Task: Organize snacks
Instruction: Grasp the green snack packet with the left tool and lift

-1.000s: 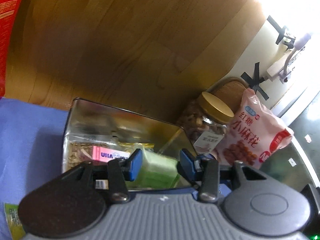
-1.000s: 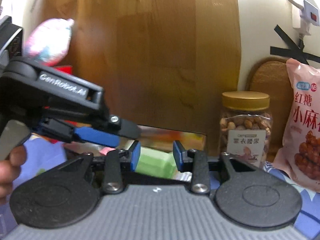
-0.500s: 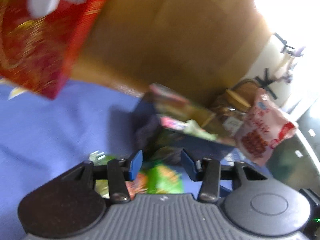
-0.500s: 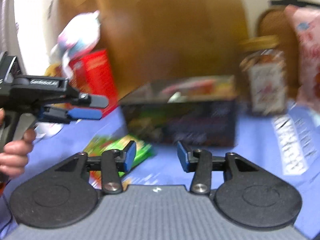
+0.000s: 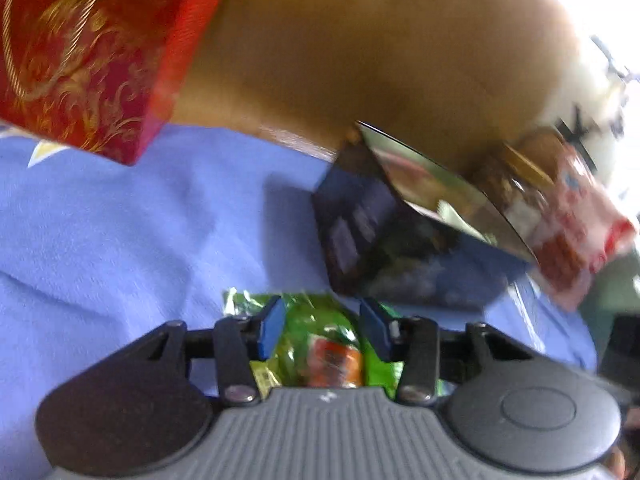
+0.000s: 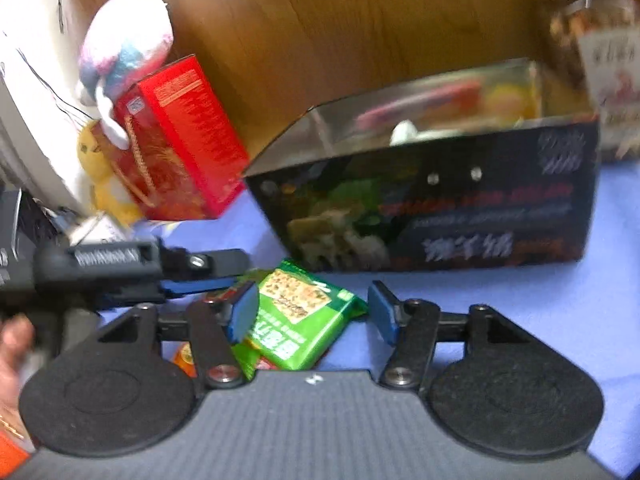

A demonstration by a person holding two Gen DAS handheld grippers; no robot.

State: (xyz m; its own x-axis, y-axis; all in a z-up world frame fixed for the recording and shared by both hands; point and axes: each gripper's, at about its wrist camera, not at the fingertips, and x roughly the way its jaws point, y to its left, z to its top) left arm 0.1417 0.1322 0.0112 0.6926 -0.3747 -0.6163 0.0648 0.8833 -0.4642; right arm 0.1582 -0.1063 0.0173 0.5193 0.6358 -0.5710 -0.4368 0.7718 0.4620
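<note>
A dark snack box [image 6: 460, 208] with a shiny lining stands on the blue cloth and holds several snacks; it also shows in the left wrist view [image 5: 400, 240]. Green snack packets [image 6: 304, 320] lie in front of it. My right gripper [image 6: 312, 312] is open just above the top green packet. My left gripper [image 5: 322, 330] is open above a green and orange packet [image 5: 328, 344]; it also shows from the side in the right wrist view [image 6: 200, 276]. Neither holds anything.
A red box [image 6: 176, 140] with a plush toy [image 6: 124, 52] on top stands left of the snack box. A nut jar [image 6: 592, 64] and a pink bag [image 5: 576, 224] stand to its right. A wooden panel [image 5: 360, 48] is behind.
Both grippers have pulled back from over the snack box and dropped low toward the green packets lying in front of it. Both stay open.
</note>
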